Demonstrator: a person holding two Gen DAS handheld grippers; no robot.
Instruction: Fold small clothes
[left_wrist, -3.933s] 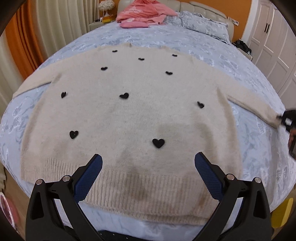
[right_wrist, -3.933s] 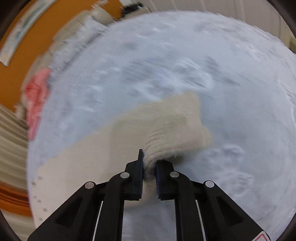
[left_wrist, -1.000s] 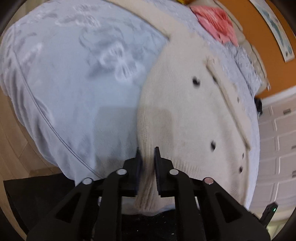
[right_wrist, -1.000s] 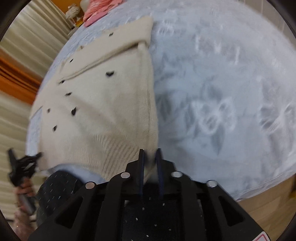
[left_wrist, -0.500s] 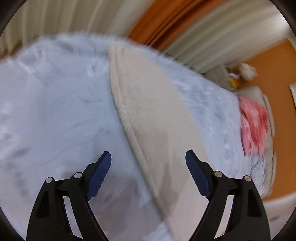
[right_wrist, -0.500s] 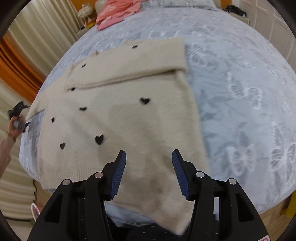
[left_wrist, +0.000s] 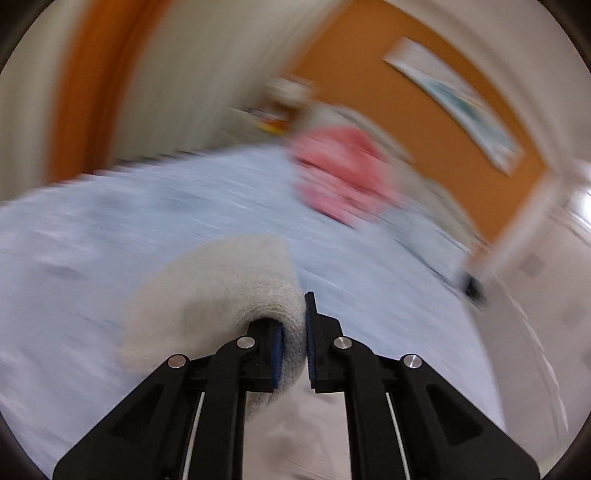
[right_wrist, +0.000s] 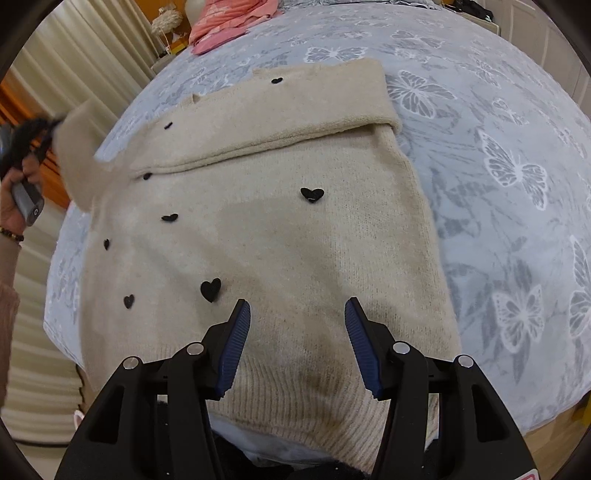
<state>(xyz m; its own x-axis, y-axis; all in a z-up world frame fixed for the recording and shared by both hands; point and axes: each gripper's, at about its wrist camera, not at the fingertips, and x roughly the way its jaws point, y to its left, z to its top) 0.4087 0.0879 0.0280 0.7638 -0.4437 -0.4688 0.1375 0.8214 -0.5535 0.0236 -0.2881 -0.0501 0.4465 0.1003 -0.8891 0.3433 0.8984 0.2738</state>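
A cream knit sweater (right_wrist: 280, 236) with black hearts lies front up on the bed, its right sleeve (right_wrist: 295, 125) folded across the chest. My right gripper (right_wrist: 297, 332) is open and empty above the ribbed hem. My left gripper (left_wrist: 293, 343) is shut on the cuff of the left sleeve (left_wrist: 229, 291) and holds it lifted off the bed. The left gripper also shows in the right wrist view (right_wrist: 33, 136) at the far left, with the sleeve (right_wrist: 79, 155) raised; the left wrist view is blurred.
The bed (right_wrist: 498, 166) has a pale blue cover with white butterflies. A pink garment (right_wrist: 229, 18) lies at the head of the bed, also in the left wrist view (left_wrist: 343, 170). Curtains (right_wrist: 74, 66) hang at the left; white wardrobe doors (left_wrist: 546, 277) stand at the right.
My left gripper has closed on the left sleeve cuff and lifted it. My right gripper has stayed open over the hem.
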